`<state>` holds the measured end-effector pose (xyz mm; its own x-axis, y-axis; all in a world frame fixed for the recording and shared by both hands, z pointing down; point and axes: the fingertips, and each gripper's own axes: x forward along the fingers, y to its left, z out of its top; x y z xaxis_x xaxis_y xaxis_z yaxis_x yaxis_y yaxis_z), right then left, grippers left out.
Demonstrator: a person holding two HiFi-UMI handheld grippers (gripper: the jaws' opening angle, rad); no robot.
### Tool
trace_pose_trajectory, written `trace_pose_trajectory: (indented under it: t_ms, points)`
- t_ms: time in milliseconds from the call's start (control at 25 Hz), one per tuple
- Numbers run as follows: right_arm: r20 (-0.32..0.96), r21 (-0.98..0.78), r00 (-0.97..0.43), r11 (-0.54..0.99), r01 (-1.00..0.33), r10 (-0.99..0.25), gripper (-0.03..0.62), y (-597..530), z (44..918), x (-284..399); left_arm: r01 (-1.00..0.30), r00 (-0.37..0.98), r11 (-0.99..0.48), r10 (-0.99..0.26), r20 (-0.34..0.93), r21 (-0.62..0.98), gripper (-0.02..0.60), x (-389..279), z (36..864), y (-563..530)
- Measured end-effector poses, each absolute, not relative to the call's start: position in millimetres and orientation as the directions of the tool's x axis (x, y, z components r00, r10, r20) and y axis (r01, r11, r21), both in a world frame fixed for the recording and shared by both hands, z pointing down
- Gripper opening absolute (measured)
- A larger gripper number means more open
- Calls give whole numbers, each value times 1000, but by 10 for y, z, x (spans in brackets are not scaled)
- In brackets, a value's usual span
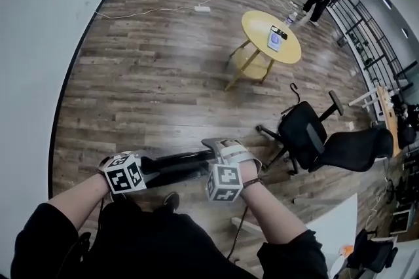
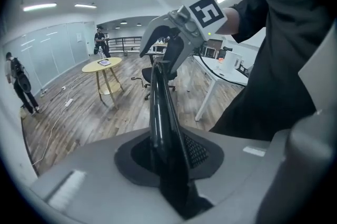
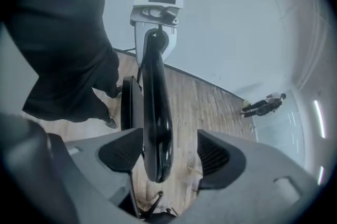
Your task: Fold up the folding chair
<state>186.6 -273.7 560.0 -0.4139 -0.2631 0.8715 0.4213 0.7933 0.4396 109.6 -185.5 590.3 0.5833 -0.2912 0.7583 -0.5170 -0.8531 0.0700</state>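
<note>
A black folding chair (image 1: 173, 165) is held close before the person, its long axis running from one gripper to the other. The left gripper (image 2: 174, 153) is clamped on its edge. The jaws of the right gripper (image 3: 171, 157) stand apart around it.

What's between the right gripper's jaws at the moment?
The folding chair's black edge stands between the right gripper's open jaws, with a bare gap on one side; the right gripper view shows it.

Head view: steeply down onto folding chair (image 1: 173, 163), near, at 6 o'clock.
Left gripper view: close along it, toward right gripper (image 2: 160, 52) at 12 o'clock.
Right gripper view: opposite, toward left gripper (image 3: 154, 41).
Shared: folding chair.
</note>
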Motion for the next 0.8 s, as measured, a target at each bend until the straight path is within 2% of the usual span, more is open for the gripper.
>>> trace_pose_trajectory:
  t_ms: [200,400,600,800]
  points:
    - [919,307,-380,794,524,-104,309,-2535,5760,1721,-518,577,-852,-284,766,74,84,1160,5891,-1759]
    - [949,233,-312,764,602,-43,259,-2370,5839,1710,-501,579,-860,-253,775,94,92,1223,5879,-1649]
    - [963,166,-270,776,609,5,155,-2324,5863,1694,-518,595,-846,-252,764,125,96,1159,5838,-1747]
    - [974,105,-223,786,610,43,133,-2394,5860,1673,-515,609,-842,-226,760,162,95,1148,5798,-1828]
